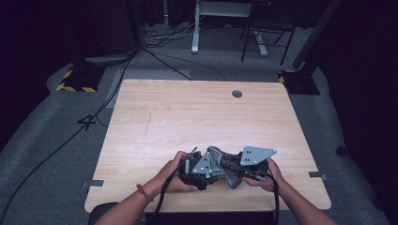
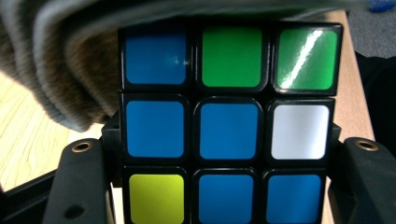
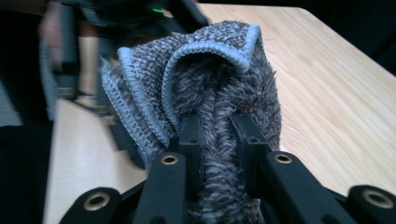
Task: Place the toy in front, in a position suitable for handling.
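Note:
My left gripper (image 2: 224,149) is shut on a puzzle cube (image 2: 226,126), whose facing side is mostly blue with green, white and yellow tiles. A grey fuzzy cloth (image 2: 60,70) drapes over the cube's top and left. My right gripper (image 3: 217,140) is shut on a bunched fold of that grey cloth (image 3: 205,79), which has a light blue stitched edge. In the high view both grippers, the left gripper (image 1: 199,171) and the right gripper (image 1: 234,168), meet near the table's front edge, with the cloth (image 1: 225,161) between them.
The wooden table (image 1: 187,117) has a round cable hole (image 1: 237,93) at the back right. Cables trail from both grippers over the front edge. Desk legs and cords stand on the carpet beyond the table.

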`<state>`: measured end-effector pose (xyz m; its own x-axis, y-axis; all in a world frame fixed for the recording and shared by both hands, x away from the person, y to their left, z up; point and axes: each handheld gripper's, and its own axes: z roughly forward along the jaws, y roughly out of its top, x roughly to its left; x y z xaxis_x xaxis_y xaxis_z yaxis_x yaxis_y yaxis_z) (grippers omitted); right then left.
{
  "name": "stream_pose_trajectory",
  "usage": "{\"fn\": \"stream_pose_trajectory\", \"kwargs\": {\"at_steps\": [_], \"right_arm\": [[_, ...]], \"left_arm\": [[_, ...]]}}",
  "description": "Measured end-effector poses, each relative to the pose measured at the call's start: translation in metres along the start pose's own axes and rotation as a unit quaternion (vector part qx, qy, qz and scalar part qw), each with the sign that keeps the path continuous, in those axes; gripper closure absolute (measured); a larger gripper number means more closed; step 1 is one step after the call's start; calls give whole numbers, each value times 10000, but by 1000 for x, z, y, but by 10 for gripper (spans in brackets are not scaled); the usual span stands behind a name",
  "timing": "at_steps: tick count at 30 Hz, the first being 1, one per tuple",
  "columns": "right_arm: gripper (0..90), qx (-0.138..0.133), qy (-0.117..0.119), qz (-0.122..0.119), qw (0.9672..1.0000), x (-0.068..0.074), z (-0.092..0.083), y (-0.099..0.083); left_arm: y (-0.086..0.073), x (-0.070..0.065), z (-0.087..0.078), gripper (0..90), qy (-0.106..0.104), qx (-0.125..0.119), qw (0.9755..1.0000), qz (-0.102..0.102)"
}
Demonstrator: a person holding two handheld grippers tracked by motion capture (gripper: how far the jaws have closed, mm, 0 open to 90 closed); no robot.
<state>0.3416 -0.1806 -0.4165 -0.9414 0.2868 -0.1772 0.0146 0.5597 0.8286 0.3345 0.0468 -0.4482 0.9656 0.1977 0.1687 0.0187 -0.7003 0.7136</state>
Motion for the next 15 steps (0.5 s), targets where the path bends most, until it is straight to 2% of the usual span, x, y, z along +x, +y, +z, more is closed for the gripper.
{"fn": "stream_pose_trajectory", "kwargs": {"at_steps": [2, 3, 4, 6, 9, 12, 15], "right_arm": [[768, 25, -19, 53, 10000, -2, 1, -1], [769, 184, -83, 157, 9997, -8, 3, -7], [769, 184, -83, 157, 9997, -8, 3, -7], [770, 356, -131, 204, 9991, -13, 6, -15], [769, 507, 16, 339, 9981, -14, 7, -25], [768, 382, 110, 333, 9987, -11, 4, -23], [768, 265, 138, 184, 9994, -4, -2, -14]], "left_arm": [[1, -1, -1, 334, -35, -21, 10000, 23], [1, -1, -2, 334, -12, -58, 10000, 42], [2, -1, -4, 334, 11, -97, 9999, 21], [2, 2, -9, 334, 21, -231, 9997, -21], [2, 5, -16, 335, 114, -345, 9993, -77], [2, 5, -15, 335, 126, -271, 9996, -5], [1, 4, -14, 334, 134, -219, 9997, 9]]}}
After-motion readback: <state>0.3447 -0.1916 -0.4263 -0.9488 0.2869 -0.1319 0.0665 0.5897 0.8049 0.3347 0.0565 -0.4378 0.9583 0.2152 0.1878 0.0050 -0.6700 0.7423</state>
